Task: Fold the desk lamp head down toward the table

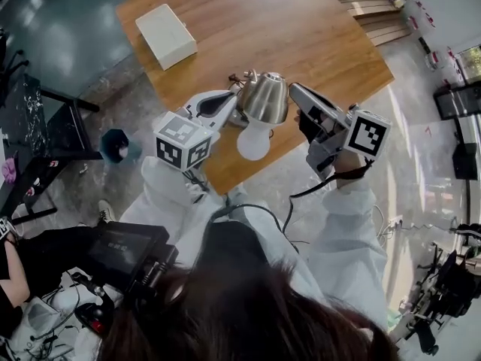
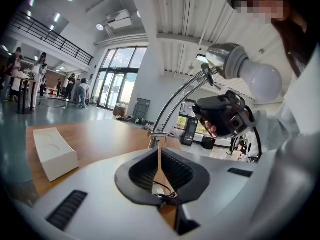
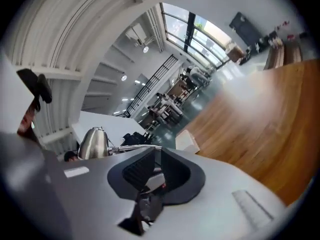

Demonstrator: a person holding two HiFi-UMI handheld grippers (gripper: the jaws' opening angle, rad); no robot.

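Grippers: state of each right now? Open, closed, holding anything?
Left gripper: closed on the lamp, fingers low on its stem.
Right gripper: closed on the lamp, fingers on the arm near the head.

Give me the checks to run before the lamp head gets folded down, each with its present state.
1. Lamp head not yet folded: ok, raised, bulb toward the person.
2. Right gripper beside the head: ok.
3. Right jaws gripping the lamp: cannot tell; they look shut.
4. Left gripper steadying the lamp arm: cannot tell; jaws look shut just short of it.
5. White box apart from the lamp: ok.
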